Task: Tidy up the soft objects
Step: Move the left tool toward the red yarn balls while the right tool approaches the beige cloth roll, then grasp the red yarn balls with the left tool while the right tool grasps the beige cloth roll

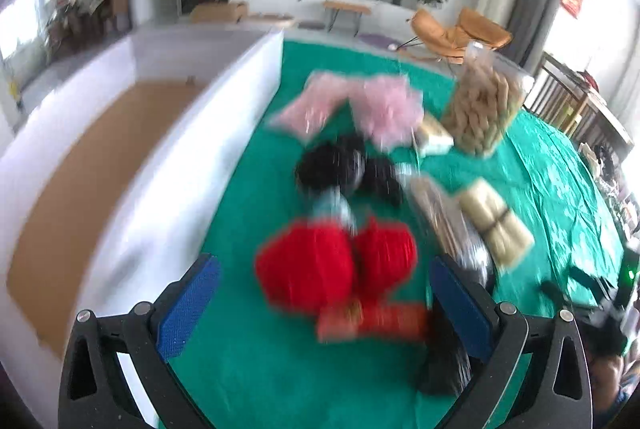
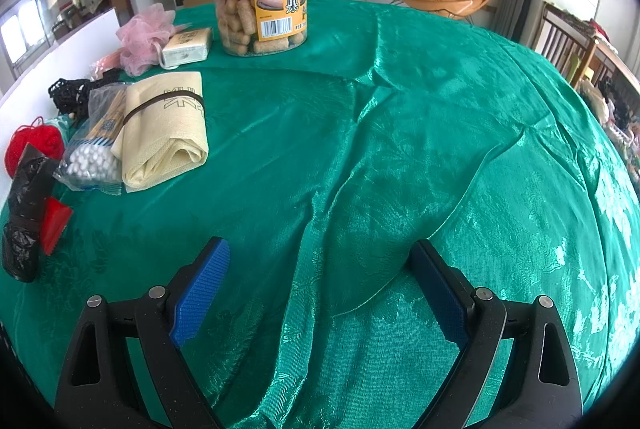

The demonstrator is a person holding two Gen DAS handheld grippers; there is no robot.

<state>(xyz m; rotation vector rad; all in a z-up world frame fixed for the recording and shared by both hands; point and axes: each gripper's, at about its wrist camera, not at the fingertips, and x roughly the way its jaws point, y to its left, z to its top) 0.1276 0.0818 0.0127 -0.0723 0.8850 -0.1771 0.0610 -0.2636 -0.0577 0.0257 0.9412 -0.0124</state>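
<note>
Left gripper [image 1: 324,305] spread wide, empty, red yarn [image 1: 332,265] at frame centre between its pads. Right gripper [image 2: 320,289] equally wide, empty, over bare green tablecloth [image 2: 400,149].

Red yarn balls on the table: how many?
2. Both lie side by side on the green cloth, just ahead of the open left gripper: left ball, right ball. The view is blurred, so more could be hidden.

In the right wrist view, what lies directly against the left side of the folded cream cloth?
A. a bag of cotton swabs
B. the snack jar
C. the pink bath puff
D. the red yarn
A: the clear bag of cotton swabs touches the left edge of the folded cream cloth.
</note>
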